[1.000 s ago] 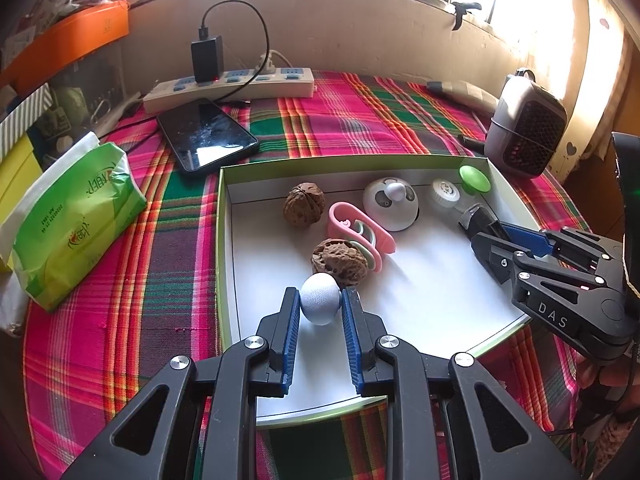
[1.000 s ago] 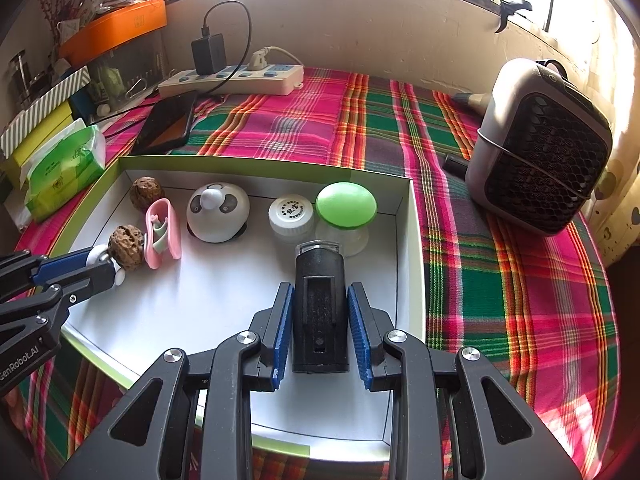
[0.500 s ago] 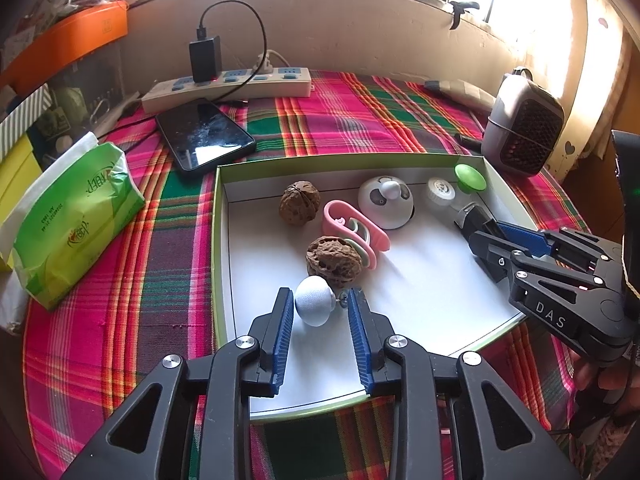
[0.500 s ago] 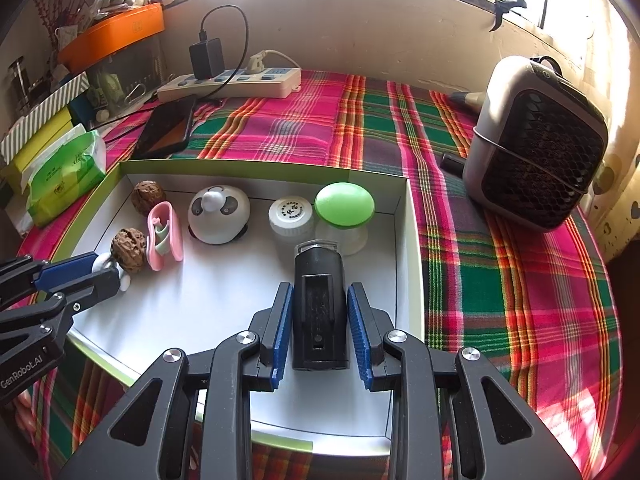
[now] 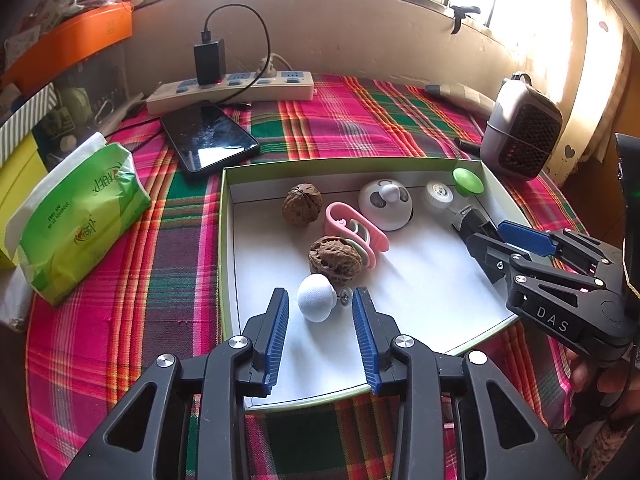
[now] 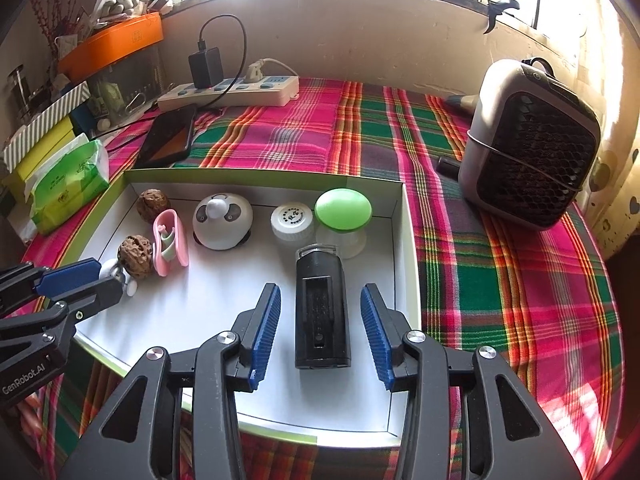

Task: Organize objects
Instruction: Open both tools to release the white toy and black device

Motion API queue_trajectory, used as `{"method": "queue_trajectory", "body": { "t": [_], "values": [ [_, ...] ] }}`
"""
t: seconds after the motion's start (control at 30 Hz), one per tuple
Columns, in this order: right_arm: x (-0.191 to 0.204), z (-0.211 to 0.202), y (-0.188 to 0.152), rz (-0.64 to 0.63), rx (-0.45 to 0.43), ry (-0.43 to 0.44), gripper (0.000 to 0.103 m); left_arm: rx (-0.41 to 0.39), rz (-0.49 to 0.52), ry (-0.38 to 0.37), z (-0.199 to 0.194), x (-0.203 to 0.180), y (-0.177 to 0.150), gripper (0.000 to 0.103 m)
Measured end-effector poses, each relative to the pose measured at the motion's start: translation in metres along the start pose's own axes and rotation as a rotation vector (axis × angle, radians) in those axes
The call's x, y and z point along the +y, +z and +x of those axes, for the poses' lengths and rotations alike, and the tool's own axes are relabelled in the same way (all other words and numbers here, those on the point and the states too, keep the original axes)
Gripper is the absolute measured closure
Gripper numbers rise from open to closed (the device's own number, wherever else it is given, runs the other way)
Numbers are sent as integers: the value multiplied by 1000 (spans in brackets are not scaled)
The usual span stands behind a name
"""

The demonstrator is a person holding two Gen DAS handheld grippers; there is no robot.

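A round table covered in a pink, green and red plaid cloth [image 6: 500, 280] stands against a plaster wall under a bright window. On it lies a shallow white tray with a green rim [image 5: 224, 216].

The left gripper [image 5: 320, 316] hangs over the tray's near left corner with its jaws apart; a small white ball [image 5: 316, 297] lies on the tray floor between them, touching neither pad. Just behind the ball sits a walnut [image 5: 335, 259], with a pink clip [image 5: 352, 228] leaning against it and a second walnut [image 5: 302, 204] near the back wall.

The right gripper [image 6: 320, 324] is over the tray's near right side, jaws also spread, with a black rectangular case [image 6: 322, 308] lying flat between them and clear of both pads. Along the tray's back wall stand a white dome-shaped gadget [image 6: 223, 221], a white bottle cap [image 6: 291, 220] and a green-lidded jar [image 6: 343, 210] in the far right corner.

Off the tray, a green tissue pack [image 5: 80, 224] lies at the table's left edge, a phone [image 5: 208, 140] and a power strip [image 5: 232, 90] with a black charger sit toward the back, and a small grey heater [image 6: 532, 144] stands at the right edge. An orange box [image 6: 112, 44] rests on cluttered shelving at the far left.
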State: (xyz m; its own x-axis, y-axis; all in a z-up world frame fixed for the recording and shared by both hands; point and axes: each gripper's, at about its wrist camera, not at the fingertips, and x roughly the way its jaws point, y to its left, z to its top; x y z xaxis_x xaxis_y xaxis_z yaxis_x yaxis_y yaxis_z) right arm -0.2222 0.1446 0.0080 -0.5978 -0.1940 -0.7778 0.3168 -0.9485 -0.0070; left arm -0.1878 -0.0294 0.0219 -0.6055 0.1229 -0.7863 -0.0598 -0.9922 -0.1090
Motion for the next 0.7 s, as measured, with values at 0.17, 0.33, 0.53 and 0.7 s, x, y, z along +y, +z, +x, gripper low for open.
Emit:
{"method": "queue_trajectory", "body": {
  "t": [0.17,0.33,0.53,0.7],
  "values": [
    [2,-6,0,-3,-14,1,60,-8,-1,-1,-5,-1,-2,71],
    [1,-12,-2,4,-25,-2,60,-20,4,7,-12,-2,-4,71],
    [3,-21,-5,5,-43,-1,60,-32,5,4,-20,-4,-8,71],
    [7,-30,-9,0,-55,-5,60,-39,9,8,-27,-6,-12,71]
  ]
}}
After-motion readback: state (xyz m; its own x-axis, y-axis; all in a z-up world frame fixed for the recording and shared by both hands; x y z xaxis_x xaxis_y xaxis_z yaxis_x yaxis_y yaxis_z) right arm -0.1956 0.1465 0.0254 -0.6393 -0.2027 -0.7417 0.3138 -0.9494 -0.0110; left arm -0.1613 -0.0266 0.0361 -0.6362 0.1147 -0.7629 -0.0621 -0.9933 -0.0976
